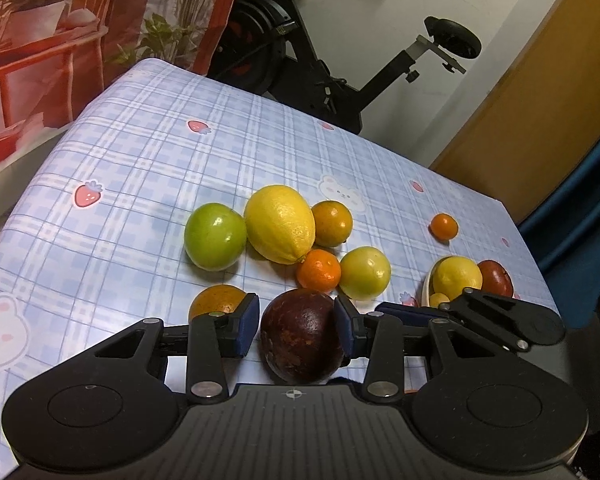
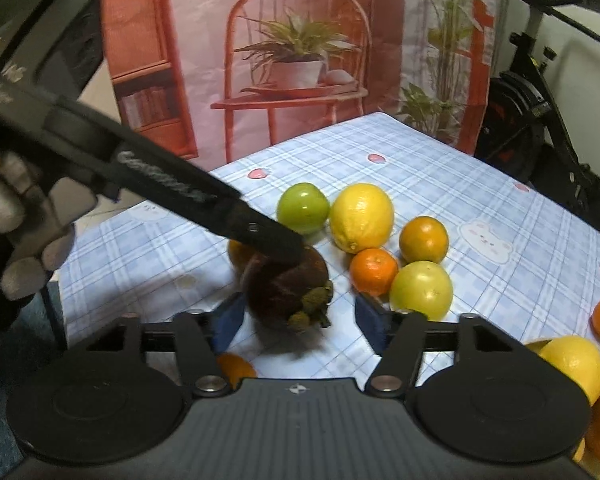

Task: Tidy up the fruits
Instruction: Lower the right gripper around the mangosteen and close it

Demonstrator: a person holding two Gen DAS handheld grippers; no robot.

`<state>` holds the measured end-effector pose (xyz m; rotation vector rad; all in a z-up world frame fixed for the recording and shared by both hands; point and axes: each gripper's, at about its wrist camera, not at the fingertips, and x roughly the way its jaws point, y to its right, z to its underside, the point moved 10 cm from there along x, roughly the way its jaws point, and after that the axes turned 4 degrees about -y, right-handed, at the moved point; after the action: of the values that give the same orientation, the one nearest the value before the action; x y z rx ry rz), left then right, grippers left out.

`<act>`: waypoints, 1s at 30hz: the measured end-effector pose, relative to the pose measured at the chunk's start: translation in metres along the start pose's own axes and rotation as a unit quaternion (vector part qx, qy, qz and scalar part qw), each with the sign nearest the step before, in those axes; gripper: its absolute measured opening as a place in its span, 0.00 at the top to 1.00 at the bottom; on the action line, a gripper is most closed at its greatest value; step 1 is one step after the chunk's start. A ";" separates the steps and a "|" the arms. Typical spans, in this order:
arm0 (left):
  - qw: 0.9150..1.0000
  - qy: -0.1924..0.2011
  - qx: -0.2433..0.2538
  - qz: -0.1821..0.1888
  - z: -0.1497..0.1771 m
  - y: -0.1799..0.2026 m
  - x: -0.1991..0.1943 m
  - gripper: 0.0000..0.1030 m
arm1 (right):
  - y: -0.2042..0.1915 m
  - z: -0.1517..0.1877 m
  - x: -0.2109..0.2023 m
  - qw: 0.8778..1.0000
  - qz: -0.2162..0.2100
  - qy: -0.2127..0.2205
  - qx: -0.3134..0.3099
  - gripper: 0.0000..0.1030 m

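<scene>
My left gripper [image 1: 296, 322] is shut on a dark purple mangosteen [image 1: 301, 335], its blue pads pressing both sides, just above the cloth. In the right wrist view the same mangosteen [image 2: 286, 290] hangs under the left gripper's black finger [image 2: 260, 232]. My right gripper [image 2: 298, 322] is open, its pads either side of the mangosteen without touching. On the cloth lie a green apple [image 1: 215, 236], a large lemon [image 1: 279, 224], oranges [image 1: 332, 224] [image 1: 319, 270], a yellow-green apple [image 1: 365, 273] and a small mandarin [image 1: 444, 226].
A white bowl [image 1: 427, 286] at the right edge holds a lemon [image 1: 458, 276], a dark red fruit [image 1: 496, 278] and a small yellow fruit. Another orange [image 1: 216, 302] lies behind my left finger. An exercise bike [image 1: 320, 52] stands beyond the blue checked tablecloth [image 1: 140, 152].
</scene>
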<state>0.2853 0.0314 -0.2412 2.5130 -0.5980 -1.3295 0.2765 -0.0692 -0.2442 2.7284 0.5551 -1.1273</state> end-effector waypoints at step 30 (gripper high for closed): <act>0.999 -0.019 0.012 0.044 0.012 0.040 0.017 0.55 | 0.022 0.023 -0.001 0.996 -0.007 -0.080 0.035 0.42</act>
<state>0.2738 -0.0126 -0.2447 2.4546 -0.7289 -1.3474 0.2697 -0.0962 -0.2604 2.6628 0.5230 -1.3803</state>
